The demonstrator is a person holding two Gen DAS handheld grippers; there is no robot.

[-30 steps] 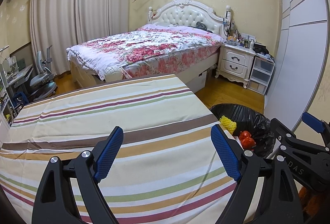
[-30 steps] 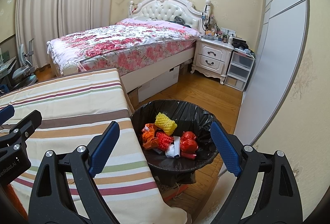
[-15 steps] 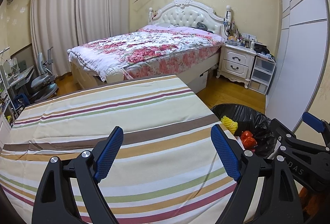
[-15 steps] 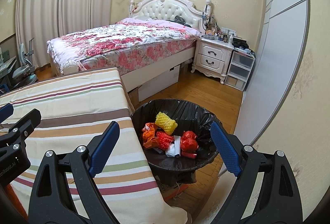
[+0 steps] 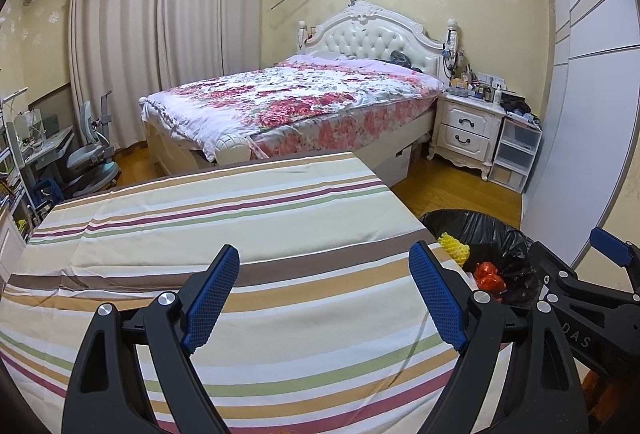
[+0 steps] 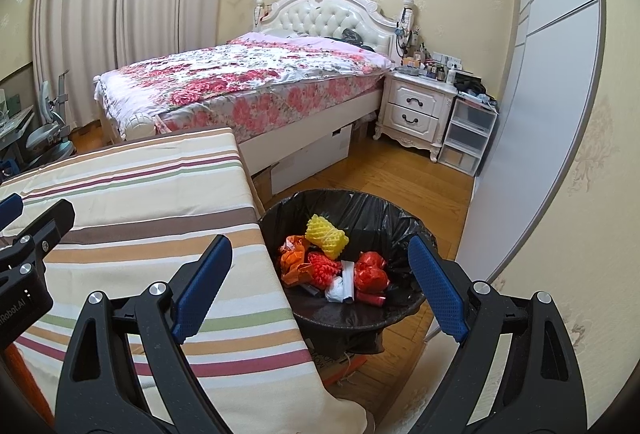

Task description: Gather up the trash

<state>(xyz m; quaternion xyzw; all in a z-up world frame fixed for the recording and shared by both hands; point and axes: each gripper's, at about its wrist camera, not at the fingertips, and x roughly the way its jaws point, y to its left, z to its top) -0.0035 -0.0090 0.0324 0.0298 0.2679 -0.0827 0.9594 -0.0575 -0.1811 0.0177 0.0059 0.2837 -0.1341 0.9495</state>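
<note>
Nothing has shifted much since the earlier frames: both views sit almost as they did a second ago, the left one tipped only a trace. From the left wrist, the left gripper (image 5: pixel 324 290) hangs over the striped cloth-covered surface (image 5: pixel 224 218), its blue-padded jaws wide apart with nothing between them. Off the surface's right edge stands the round bin lined with a black plastic bag (image 5: pixel 488 230), and the right gripper (image 5: pixel 576 274) shows at the right border. From the right wrist, the right gripper (image 6: pixel 320 286) hovers above the surface's right edge and the bin, jaws likewise spread and empty. The collected trash lies inside the bag: a yellow foam net sleeve (image 6: pixel 326 236), crumpled orange wrappers (image 6: pixel 294 262), a red foam net (image 6: pixel 324 268), shiny red foil balls (image 6: pixel 372 272) and a white scrap (image 6: pixel 338 290). A floral-quilted bed (image 6: pixel 240 82) stands beyond.
</note>
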